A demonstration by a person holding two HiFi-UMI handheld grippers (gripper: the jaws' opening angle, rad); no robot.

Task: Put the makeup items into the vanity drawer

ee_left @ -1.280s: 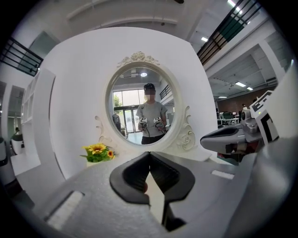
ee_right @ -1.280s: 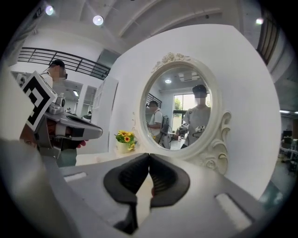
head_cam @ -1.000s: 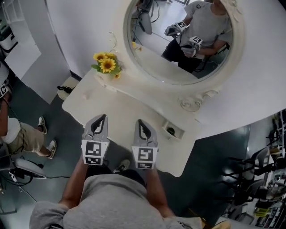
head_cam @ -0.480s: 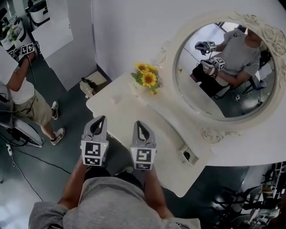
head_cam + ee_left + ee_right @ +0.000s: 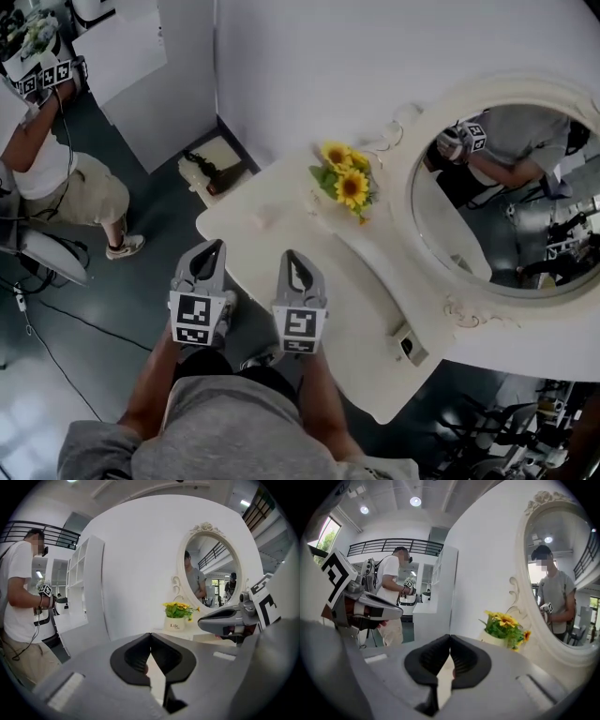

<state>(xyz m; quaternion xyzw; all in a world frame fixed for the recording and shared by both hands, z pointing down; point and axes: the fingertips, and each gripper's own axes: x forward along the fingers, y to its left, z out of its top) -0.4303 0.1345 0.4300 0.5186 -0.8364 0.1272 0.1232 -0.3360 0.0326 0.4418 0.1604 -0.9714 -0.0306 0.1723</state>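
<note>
A white vanity table (image 5: 361, 300) with an oval mirror (image 5: 497, 187) stands ahead of me. On its top, a small pale item (image 5: 265, 218) lies near the left end; what it is I cannot tell. No drawer shows in any view. My left gripper (image 5: 208, 247) is over the table's front left edge, and my right gripper (image 5: 293, 256) is beside it over the top. Both are shut with nothing between the pads, as the left gripper view (image 5: 150, 634) and the right gripper view (image 5: 450, 637) show.
A pot of sunflowers (image 5: 345, 184) stands at the back of the table by the mirror. A small white box with a dark hole (image 5: 409, 345) sits at the right end. Another person (image 5: 47, 178) with grippers stands at far left, near a white partition (image 5: 131, 66).
The vanity, flowers and mirror have slid to the right in the head view, and the person at left has come further into view. Both grippers stay side by side and shut.
</note>
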